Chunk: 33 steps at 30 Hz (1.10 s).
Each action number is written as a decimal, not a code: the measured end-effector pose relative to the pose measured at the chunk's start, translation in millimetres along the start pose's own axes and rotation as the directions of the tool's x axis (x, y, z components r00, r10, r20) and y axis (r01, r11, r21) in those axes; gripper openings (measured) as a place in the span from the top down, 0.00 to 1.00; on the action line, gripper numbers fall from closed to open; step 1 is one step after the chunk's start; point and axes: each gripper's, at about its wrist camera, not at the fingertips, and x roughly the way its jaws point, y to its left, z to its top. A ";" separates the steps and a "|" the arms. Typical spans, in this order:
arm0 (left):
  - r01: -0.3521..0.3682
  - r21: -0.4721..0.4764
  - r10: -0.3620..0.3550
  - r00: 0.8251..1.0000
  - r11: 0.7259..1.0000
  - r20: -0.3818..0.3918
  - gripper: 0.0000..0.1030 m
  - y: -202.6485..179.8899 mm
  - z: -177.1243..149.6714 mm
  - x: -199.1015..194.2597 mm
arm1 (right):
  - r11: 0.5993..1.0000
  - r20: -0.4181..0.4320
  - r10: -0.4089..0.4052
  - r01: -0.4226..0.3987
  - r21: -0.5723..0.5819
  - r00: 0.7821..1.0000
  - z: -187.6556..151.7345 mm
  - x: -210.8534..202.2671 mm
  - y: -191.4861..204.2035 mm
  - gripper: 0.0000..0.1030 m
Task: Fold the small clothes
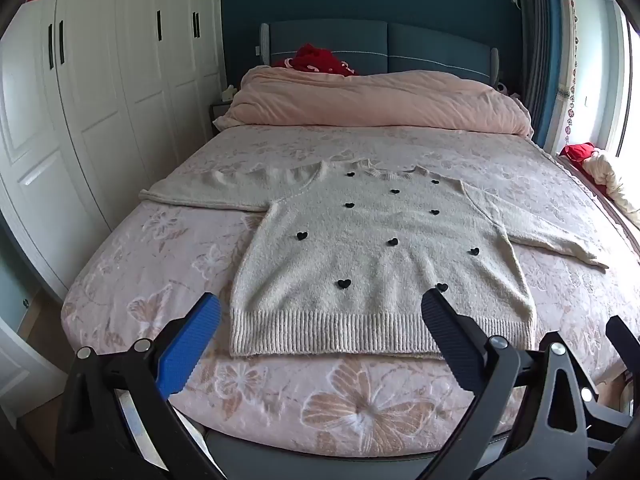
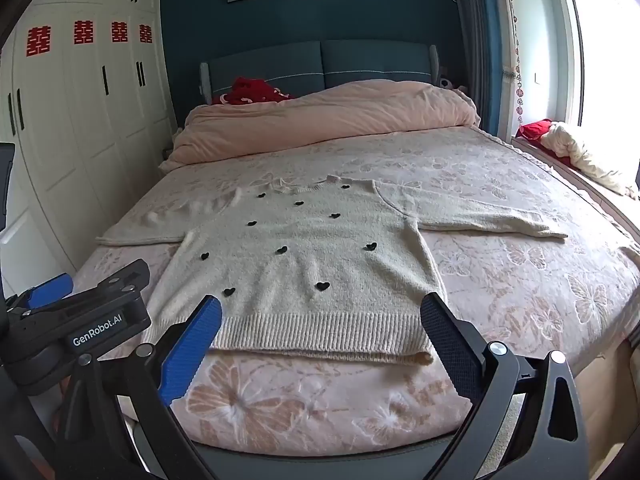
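Note:
A cream knit sweater [image 1: 372, 264] with small black hearts lies flat, front up, on the bed, both sleeves spread sideways and its ribbed hem toward me. It also shows in the right wrist view [image 2: 304, 272]. My left gripper [image 1: 320, 304] is open and empty, held above the foot of the bed just short of the hem. My right gripper [image 2: 320, 308] is open and empty too, to the right of the left one, above the hem's right half. The left gripper's body [image 2: 80, 320] shows at the left edge of the right wrist view.
The bed [image 1: 160, 248] has a pink floral cover. A rolled pink duvet [image 1: 372, 96] and a red item [image 1: 316, 60] lie by the blue headboard. White wardrobes [image 1: 80, 100] stand to the left. A window seat with red and cream cloths [image 2: 568, 148] is on the right.

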 end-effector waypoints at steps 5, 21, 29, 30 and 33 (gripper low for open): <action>0.008 -0.007 -0.008 1.000 1.000 0.013 0.05 5.4 5.6 -5.5 | 1.000 -0.014 -0.008 0.008 -0.002 1.000 0.0 -1.9 -3.2 0.05; -0.003 0.018 0.002 1.000 1.000 0.018 0.05 -3.5 5.1 -6.6 | 1.000 -0.009 -0.005 0.006 0.013 1.000 2.0 -7.0 -6.4 0.05; -0.006 0.019 0.006 1.000 1.000 0.017 0.05 -2.8 3.7 -5.3 | 1.000 -0.018 -0.006 0.007 0.021 1.000 0.5 -5.9 -8.4 0.05; -0.006 0.018 0.005 1.000 1.000 0.015 0.05 -2.4 3.6 -4.7 | 1.000 -0.020 -0.006 0.007 0.023 1.000 0.6 -5.3 -9.1 0.05; -0.010 0.021 0.010 1.000 1.000 0.018 0.05 -3.3 2.7 -5.4 | 1.000 -0.021 -0.008 0.008 0.023 1.000 0.3 -4.5 -9.6 0.05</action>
